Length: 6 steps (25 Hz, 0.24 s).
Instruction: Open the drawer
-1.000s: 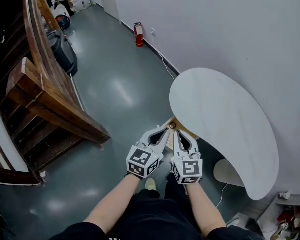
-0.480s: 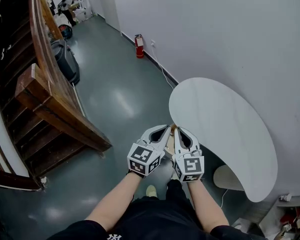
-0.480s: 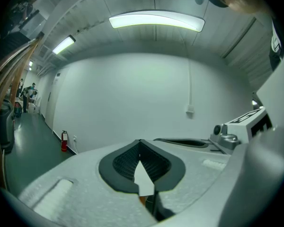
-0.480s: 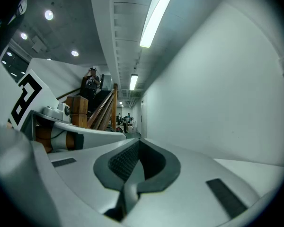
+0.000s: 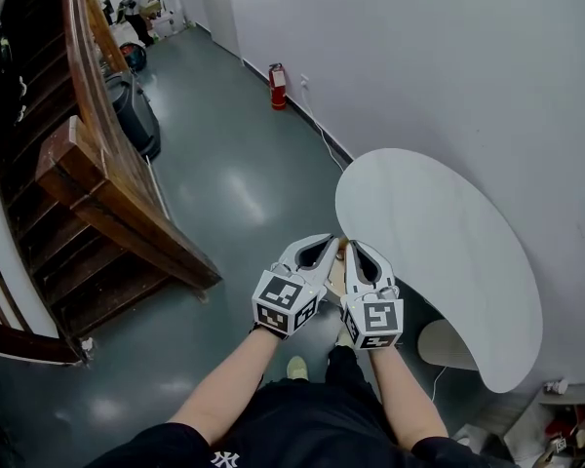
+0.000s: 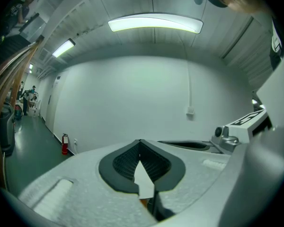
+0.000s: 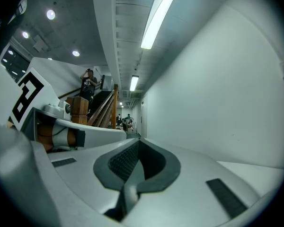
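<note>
Floor [image 5: 234, 193]: a grey-green, glossy corridor floor fills the middle of the head view and runs off toward the top left.
Wall [image 5: 448, 57]: a plain white wall covers the upper right.
Staircase [image 5: 88, 193]: dark brown wooden stairs with a slanting rail stand along the left side.
Table [image 5: 439, 252]: a white, bean-shaped top stands against the wall at the right, and its left edge is just beside the grippers.
Person: two bare forearms [image 5: 229, 383] reach up from the bottom edge, each hand holding one gripper.
Left gripper [image 5: 330, 242]: held side by side with the other one. Its jaws are clenched with the tips meeting, and nothing is gripped between them.
Right gripper [image 5: 352, 248]: held at the table's left edge. Its jaws are also pressed together and empty.
Drawer [image 5: 336, 276]: only a narrow strip of pale wood shows, between the two grippers and under the table's edge.
Fire extinguisher [image 5: 278, 87]: red and upright on the floor against the wall, well away from the table.
</note>
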{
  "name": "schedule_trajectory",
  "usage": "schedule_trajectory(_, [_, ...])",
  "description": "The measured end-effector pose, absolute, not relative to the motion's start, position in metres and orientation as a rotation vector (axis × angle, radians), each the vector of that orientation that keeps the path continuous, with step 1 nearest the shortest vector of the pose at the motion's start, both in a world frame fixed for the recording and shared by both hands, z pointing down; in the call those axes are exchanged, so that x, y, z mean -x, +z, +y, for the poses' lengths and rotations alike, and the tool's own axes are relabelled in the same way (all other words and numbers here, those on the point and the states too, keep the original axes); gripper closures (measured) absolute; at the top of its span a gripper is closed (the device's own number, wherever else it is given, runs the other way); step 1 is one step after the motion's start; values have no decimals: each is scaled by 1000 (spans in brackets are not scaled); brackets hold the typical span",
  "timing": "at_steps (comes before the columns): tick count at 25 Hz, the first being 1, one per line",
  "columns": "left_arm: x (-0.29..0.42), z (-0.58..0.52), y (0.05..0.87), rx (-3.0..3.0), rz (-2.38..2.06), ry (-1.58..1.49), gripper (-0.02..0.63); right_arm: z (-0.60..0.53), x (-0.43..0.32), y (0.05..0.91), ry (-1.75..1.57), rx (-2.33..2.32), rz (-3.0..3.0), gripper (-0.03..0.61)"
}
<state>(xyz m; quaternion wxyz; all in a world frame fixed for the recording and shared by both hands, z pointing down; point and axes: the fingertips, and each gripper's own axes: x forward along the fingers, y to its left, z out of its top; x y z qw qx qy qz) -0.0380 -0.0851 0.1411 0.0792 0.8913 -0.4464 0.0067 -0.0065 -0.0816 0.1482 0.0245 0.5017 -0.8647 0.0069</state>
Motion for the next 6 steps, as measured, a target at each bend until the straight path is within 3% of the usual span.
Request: schedule_trajectory(6, [40, -85, 146, -2659, -1339, 21, 606, -80, 10, 153, 22, -1546, -2672, 564])
